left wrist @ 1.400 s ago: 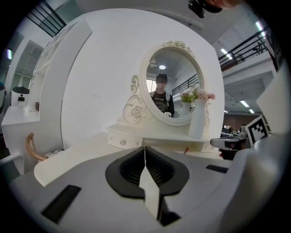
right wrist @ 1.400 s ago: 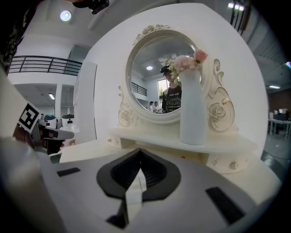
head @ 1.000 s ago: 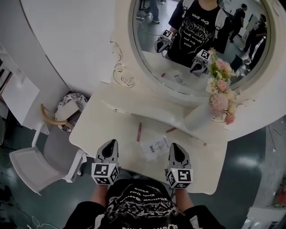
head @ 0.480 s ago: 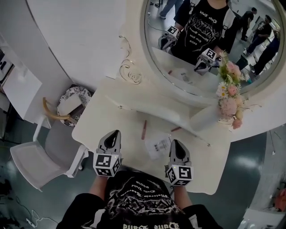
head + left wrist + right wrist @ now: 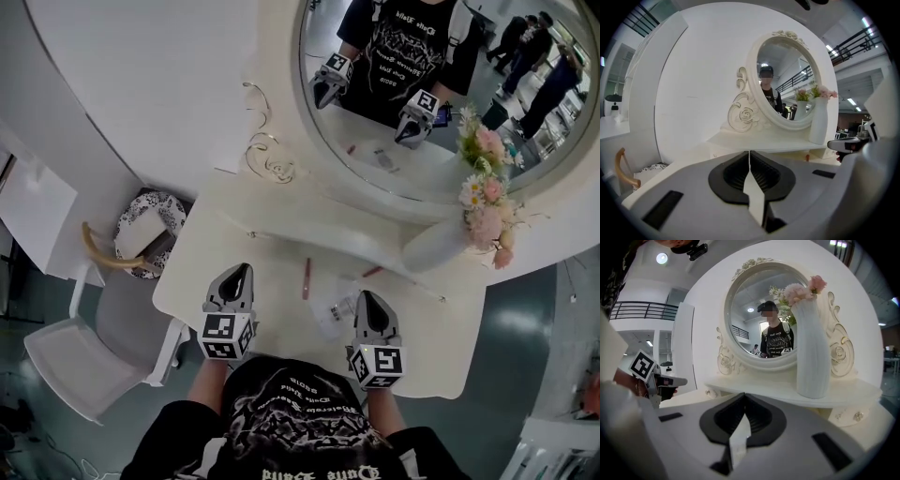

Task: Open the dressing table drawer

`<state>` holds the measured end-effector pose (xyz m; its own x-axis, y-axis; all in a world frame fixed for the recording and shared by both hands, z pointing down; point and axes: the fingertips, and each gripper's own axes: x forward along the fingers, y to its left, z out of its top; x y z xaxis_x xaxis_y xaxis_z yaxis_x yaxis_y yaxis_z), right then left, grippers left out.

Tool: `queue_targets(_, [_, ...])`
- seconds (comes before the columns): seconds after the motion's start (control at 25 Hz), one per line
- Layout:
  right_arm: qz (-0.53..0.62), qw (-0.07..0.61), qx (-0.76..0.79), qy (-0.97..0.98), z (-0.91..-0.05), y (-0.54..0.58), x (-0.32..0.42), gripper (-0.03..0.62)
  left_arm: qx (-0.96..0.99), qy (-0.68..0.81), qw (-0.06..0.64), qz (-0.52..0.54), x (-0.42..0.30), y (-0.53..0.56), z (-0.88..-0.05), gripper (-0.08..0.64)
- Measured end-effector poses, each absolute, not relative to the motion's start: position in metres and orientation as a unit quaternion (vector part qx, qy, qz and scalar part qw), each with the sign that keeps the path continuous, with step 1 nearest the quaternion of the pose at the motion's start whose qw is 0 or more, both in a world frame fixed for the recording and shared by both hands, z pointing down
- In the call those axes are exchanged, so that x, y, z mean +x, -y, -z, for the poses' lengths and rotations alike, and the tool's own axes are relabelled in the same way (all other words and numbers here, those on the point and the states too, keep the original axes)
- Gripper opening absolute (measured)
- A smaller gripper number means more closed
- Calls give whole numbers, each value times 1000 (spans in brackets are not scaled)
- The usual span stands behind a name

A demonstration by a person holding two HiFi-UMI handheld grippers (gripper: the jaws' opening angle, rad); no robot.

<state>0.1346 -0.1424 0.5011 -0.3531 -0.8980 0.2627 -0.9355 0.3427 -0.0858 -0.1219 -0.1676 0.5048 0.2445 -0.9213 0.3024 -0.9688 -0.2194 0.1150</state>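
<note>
**Hovering at the front edge, drawer not touched yet**

Both tools hang over the near edge of the bench [image 5: 211, 272], pointing at the mirror [image 5: 375, 103]. The left tool [image 5: 240, 272] is pinched fully together with nothing in it. The right tool [image 5: 367, 297] is the same deal: jaws meeting at the tips, empty. My guess is I'm holding them side by side to line up before going for a handle.

I can't see the drawer's front from above, since the top hides it. Best clue is a little knob [image 5: 857, 416] under the raised shelf [image 5: 309, 230] at the back, so it's probably along there.

Stuff in the way: a reddish stick [image 5: 306, 278] and a clear packet [image 5: 336, 314] lie between the tools. A vase [image 5: 436, 248] of flowers [image 5: 487, 202] sits on the shelf to the right. The chair [image 5: 84, 347] is off to the left, well apart.
</note>
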Motion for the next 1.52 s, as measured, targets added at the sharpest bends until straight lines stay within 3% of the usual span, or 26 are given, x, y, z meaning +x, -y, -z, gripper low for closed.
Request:
queue_targets(0.36, [-108, 93, 570, 809, -501, 164, 129, 12, 775, 605, 160, -88, -133, 199, -517, 25])
queue_targets(0.8, [-108, 100, 591, 793, -500, 169, 122, 11, 776, 588, 186, -133, -142, 223, -549, 160])
queue_targets(1.52, [-109, 121, 598, 785, -498, 163, 115, 11, 770, 581, 204, -167, -141, 256, -583, 190])
